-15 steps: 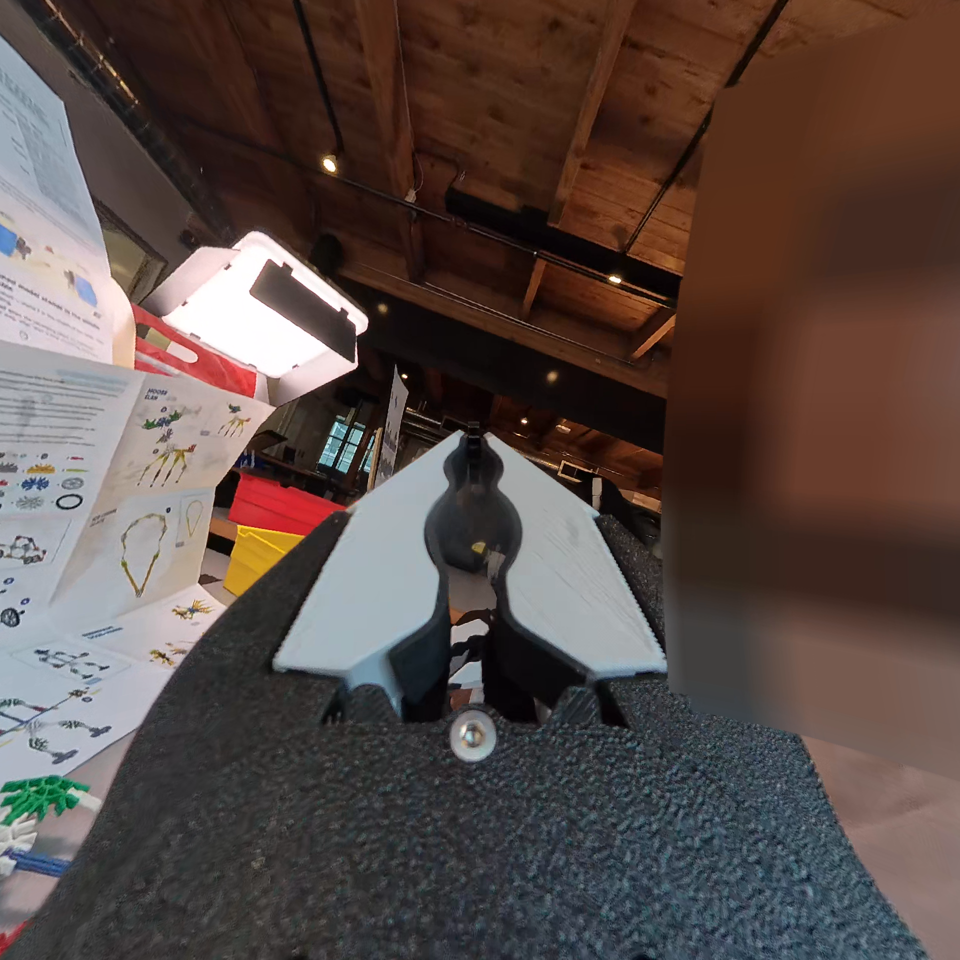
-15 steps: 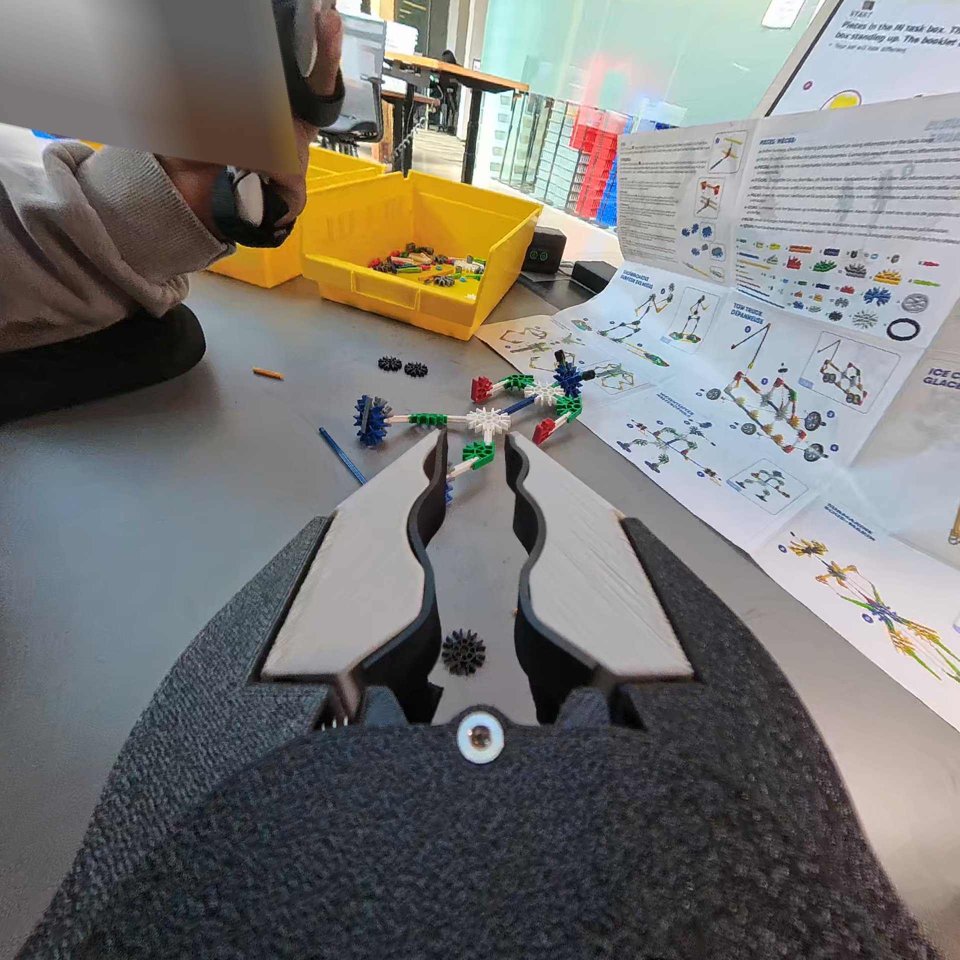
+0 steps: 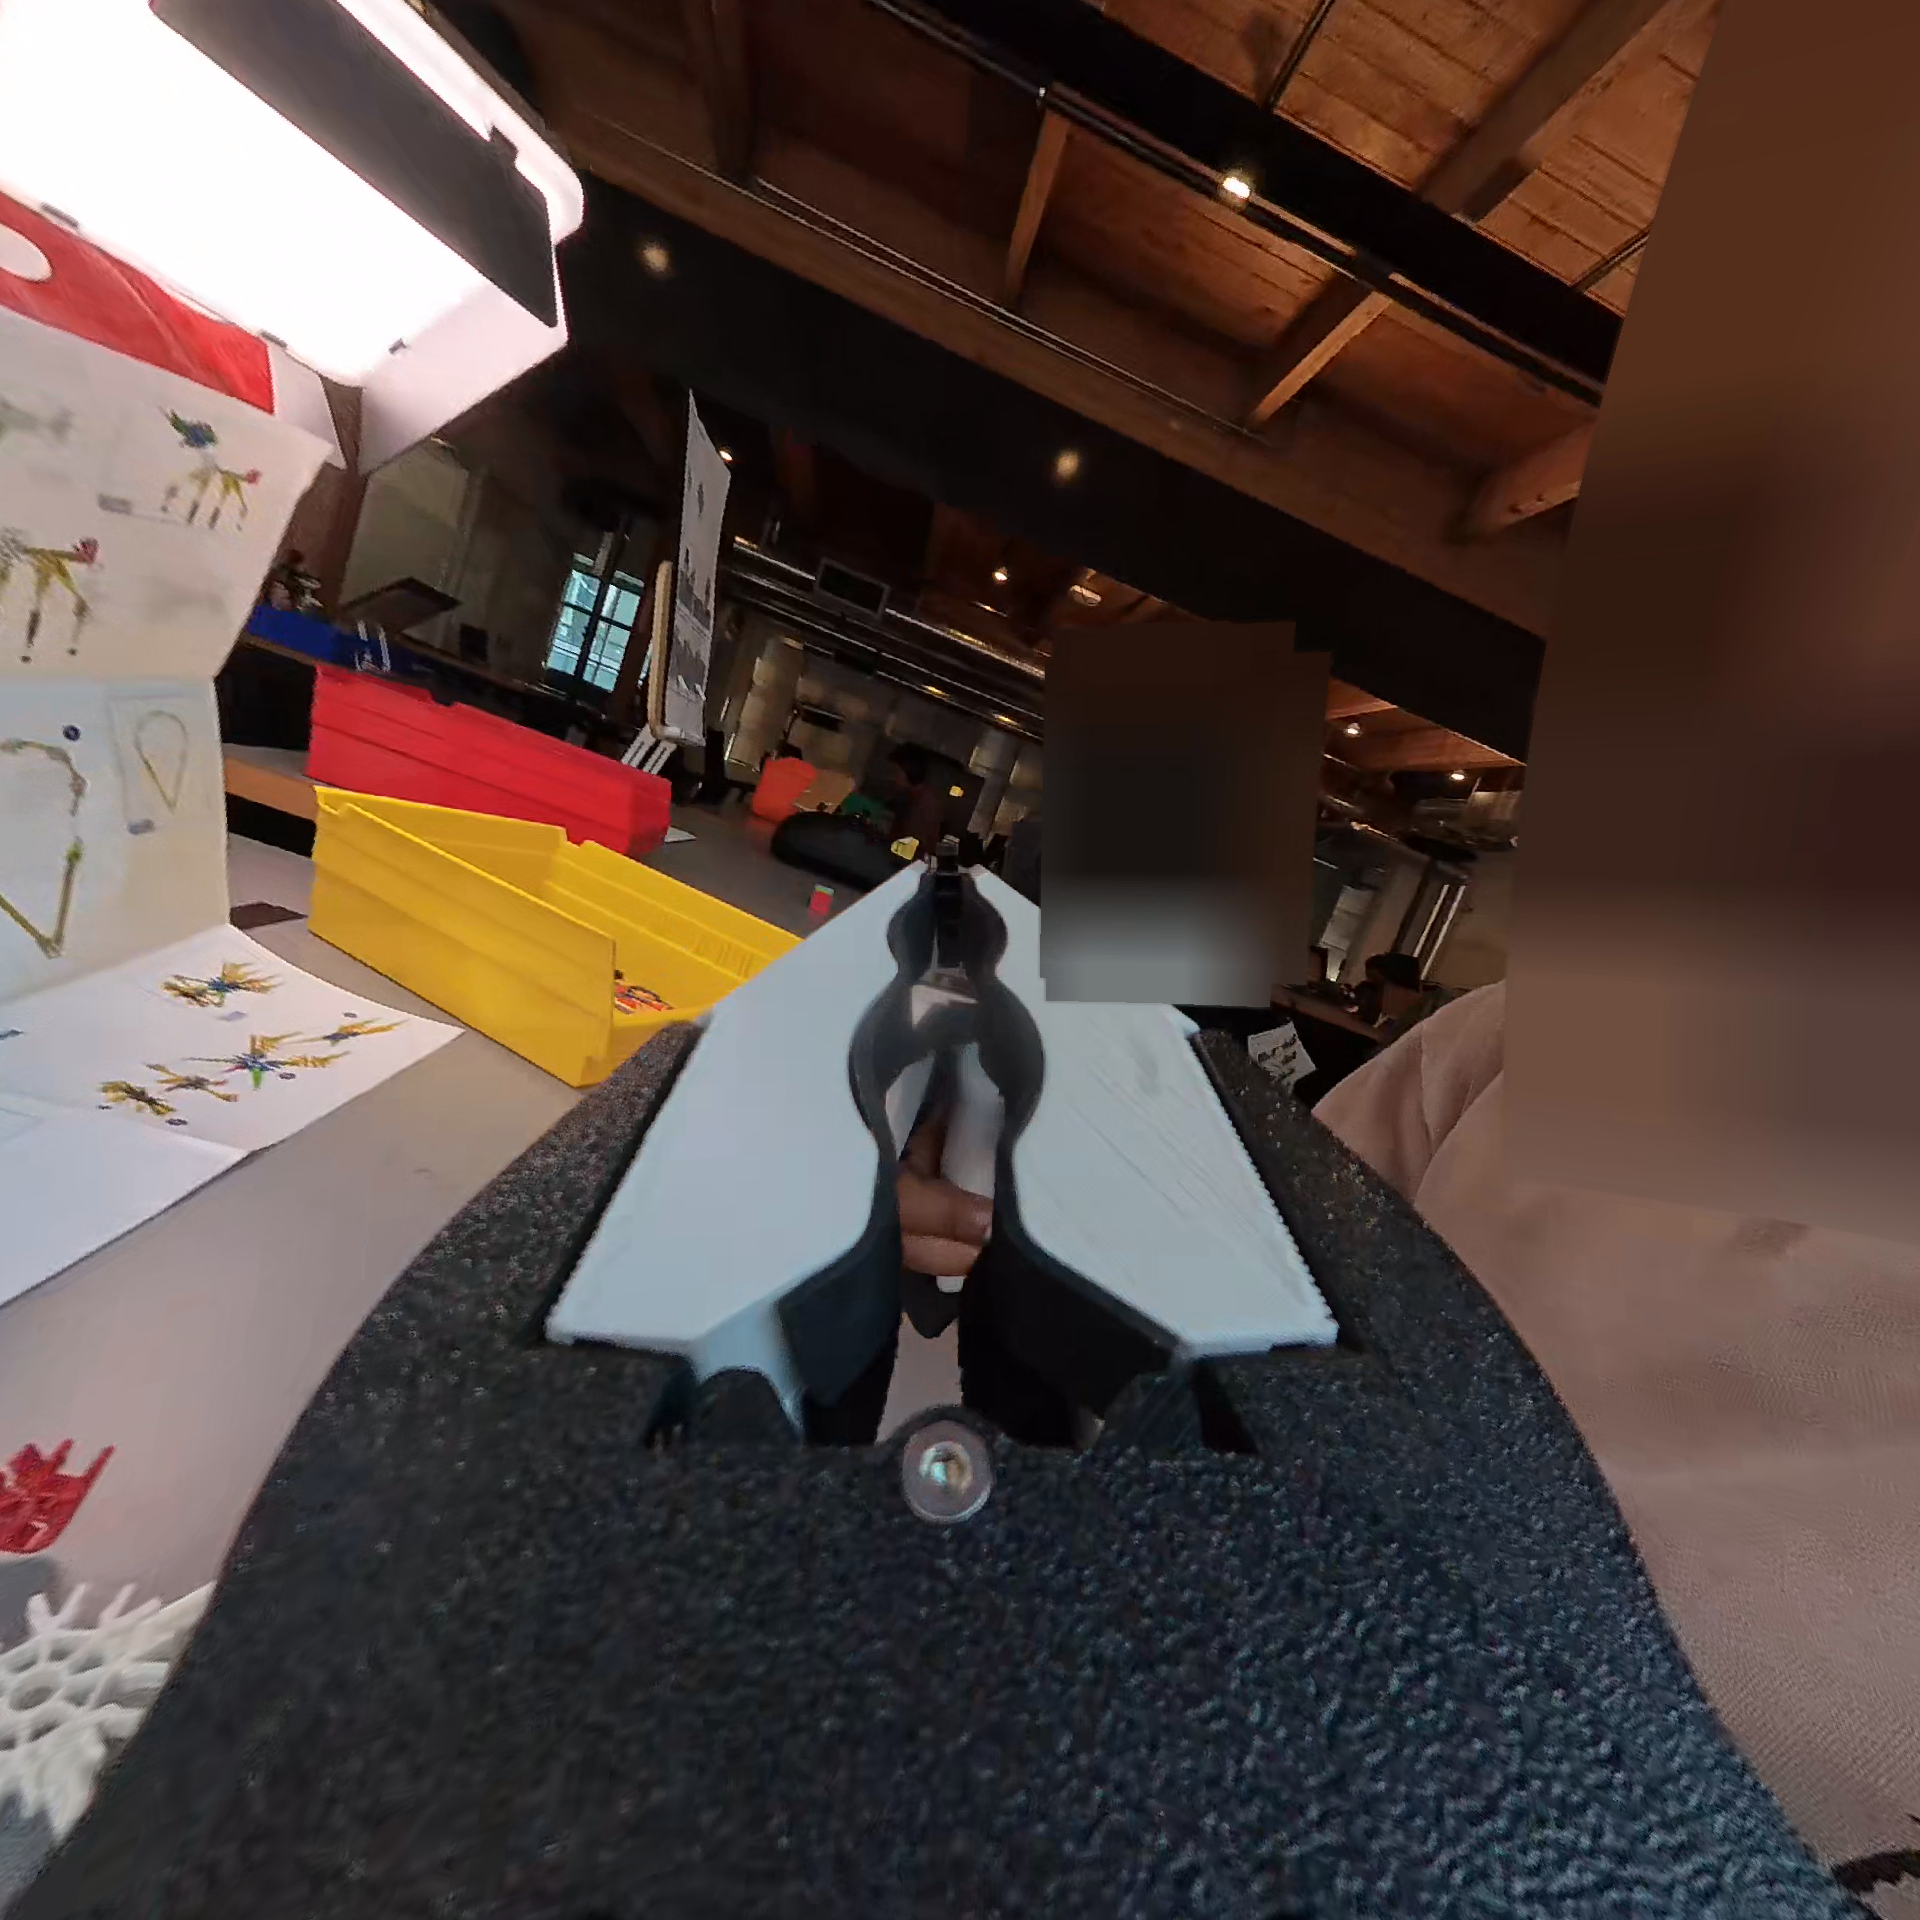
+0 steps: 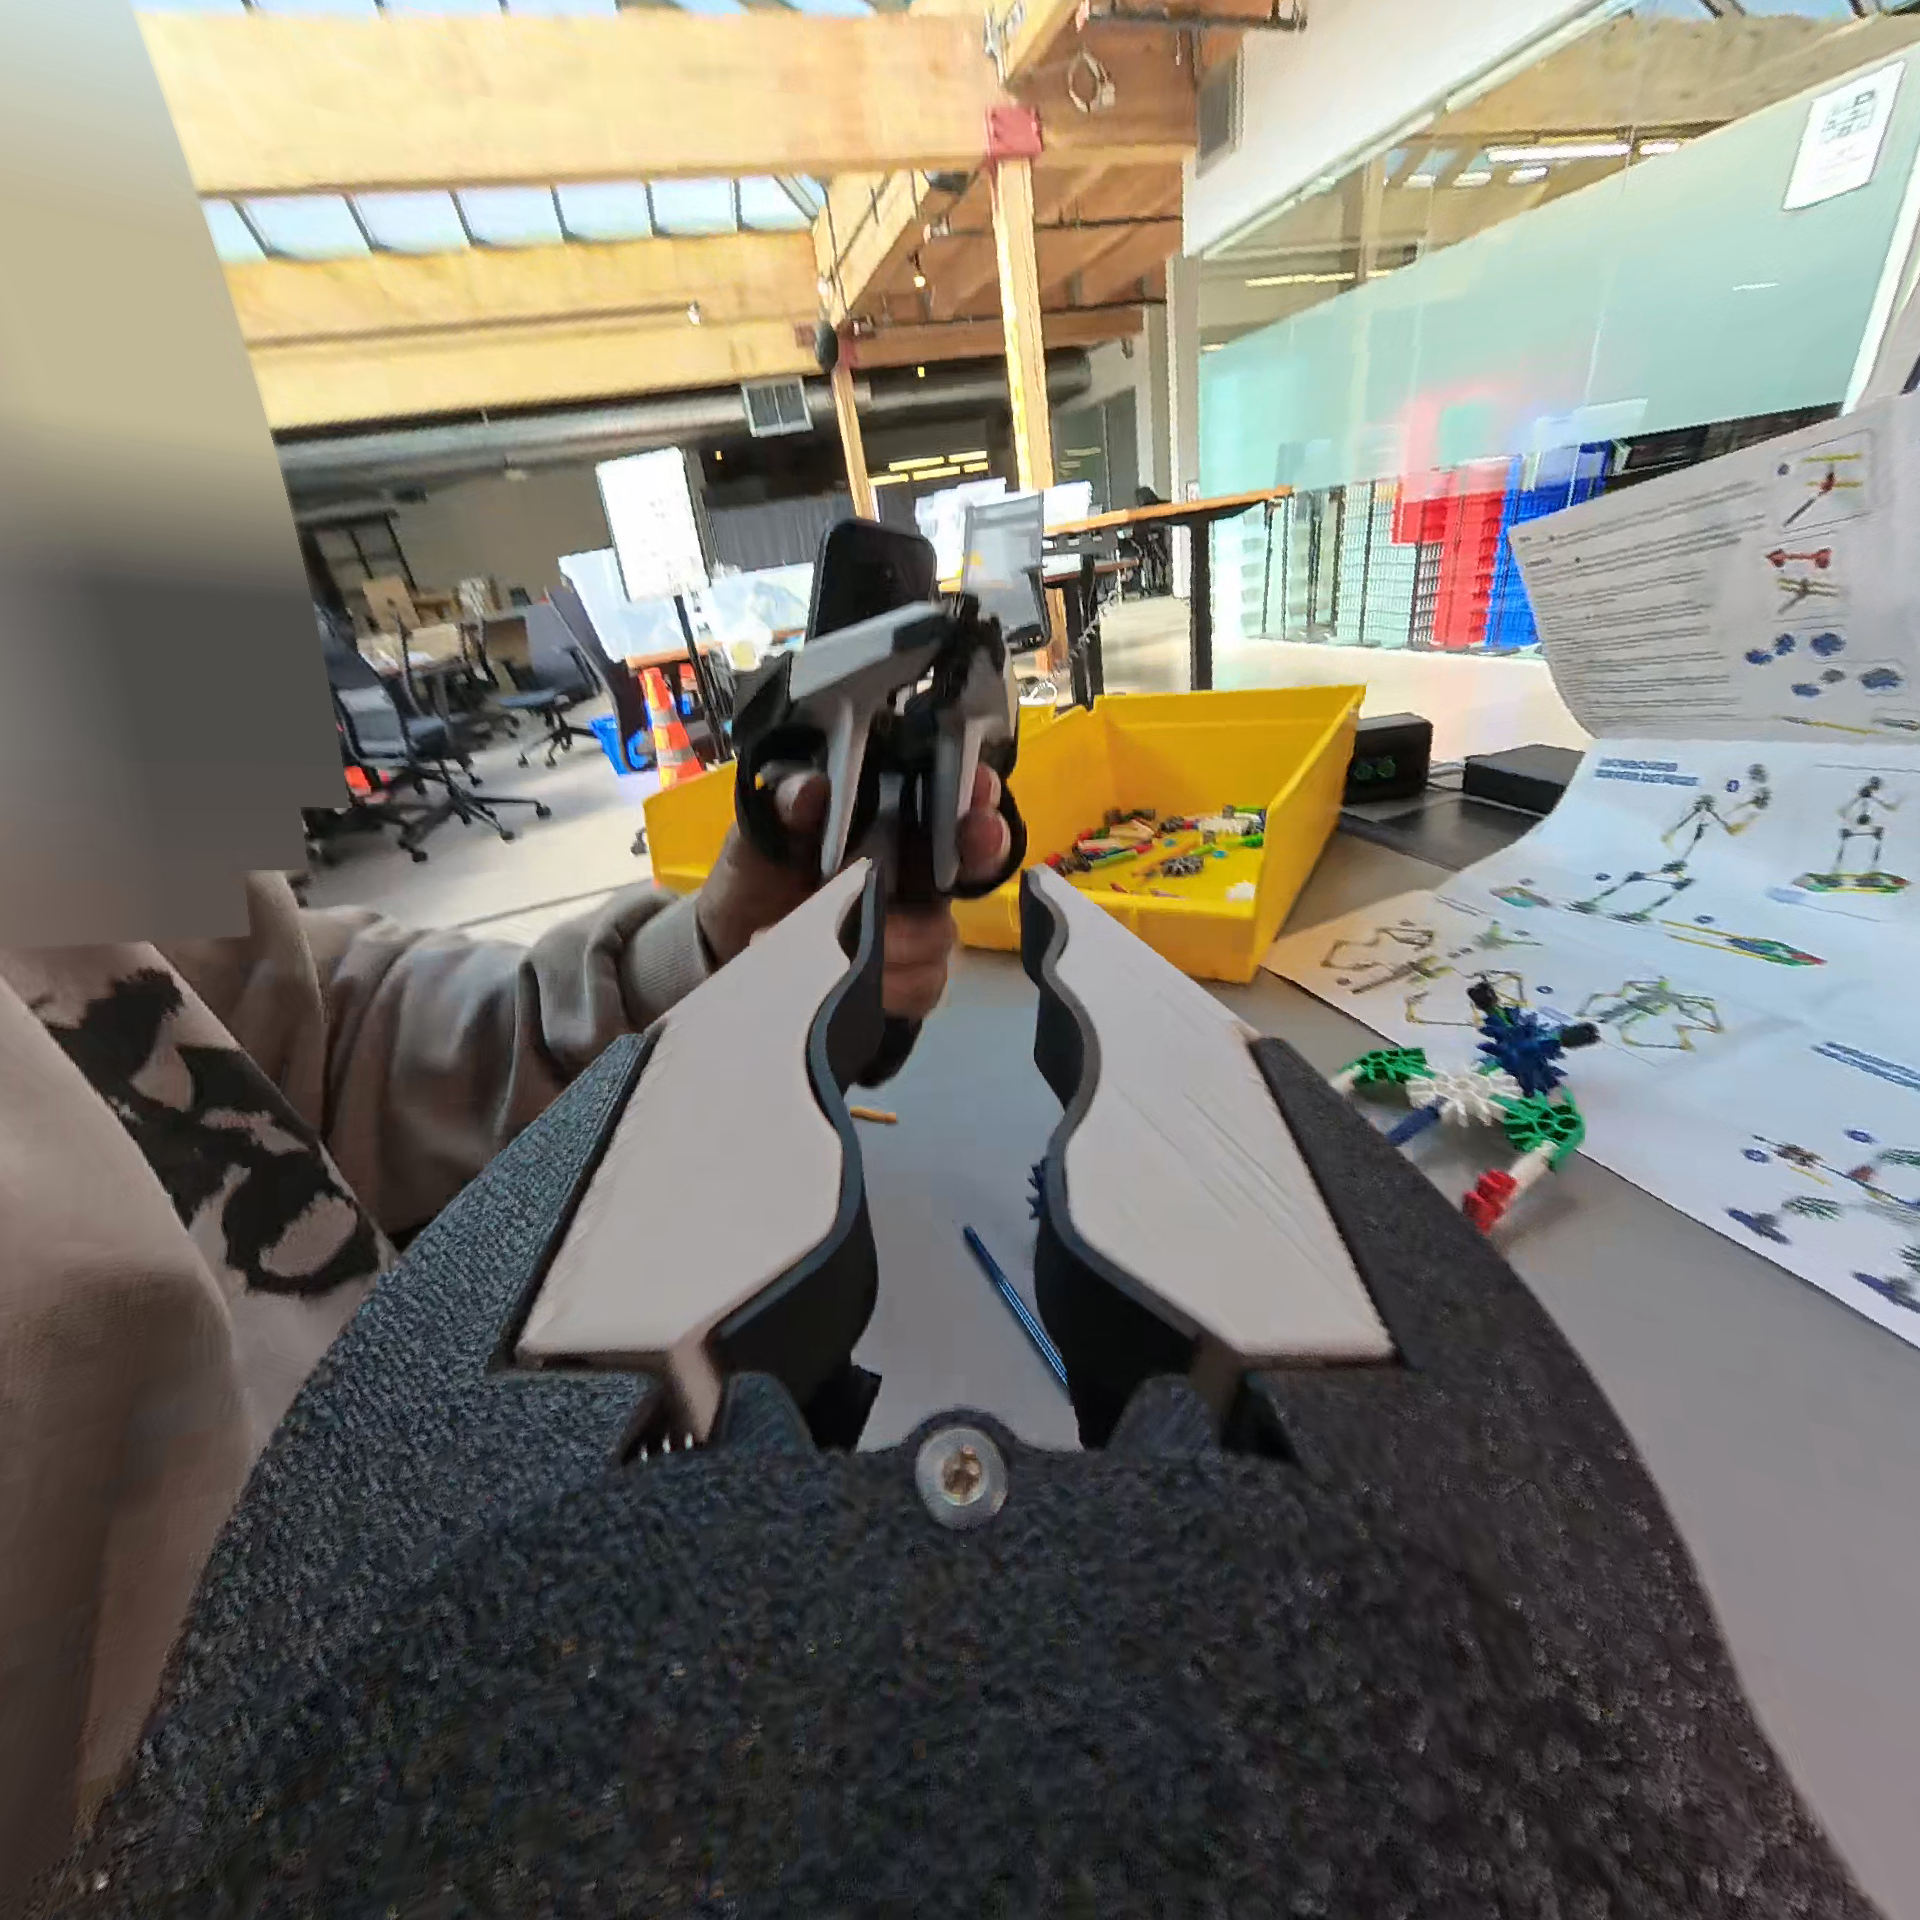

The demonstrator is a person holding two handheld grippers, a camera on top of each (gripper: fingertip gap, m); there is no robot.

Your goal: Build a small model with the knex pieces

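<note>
Both claws have come up since half a second ago: the right one was angled down at the tabletop over the toy model and is now level, facing the other claw. The left view has dropped from the ceiling beams toward the room.

Left claw [image 3: 945,883]: fingers pressed together, with what looks like a small black piece [image 3: 945,860] pinched at the very tips. It is small and partly hidden, so this is not certain. Far left of the claw, an instruction sheet [image 3: 156,1039] stands folded, part of it flat on the tabletop [image 3: 343,1226]. Low left lie a red connector [image 3: 42,1496] and a white snowflake connector [image 3: 62,1683]. Just left of the fingers sits a yellow bin [image 3: 468,914], with red bins [image 3: 468,748] behind it.

Right claw [image 4: 945,883]: fingers spread, nothing between them, held above the tabletop. Left of it is a grey sleeve [image 4: 468,1018]. Straight ahead, a hand [image 4: 914,966] holds the left claw up in the air, well off the tabletop. Below the gap lie an orange stub [image 4: 873,1115] and a thin blue rod [image 4: 1013,1299]. Ahead and right, the yellow bin holds loose pieces. Right of the claw, a toy model [image 4: 1475,1101] of blue, white, green and red connectors rests at the sheet's edge, untouched by either claw.
</note>
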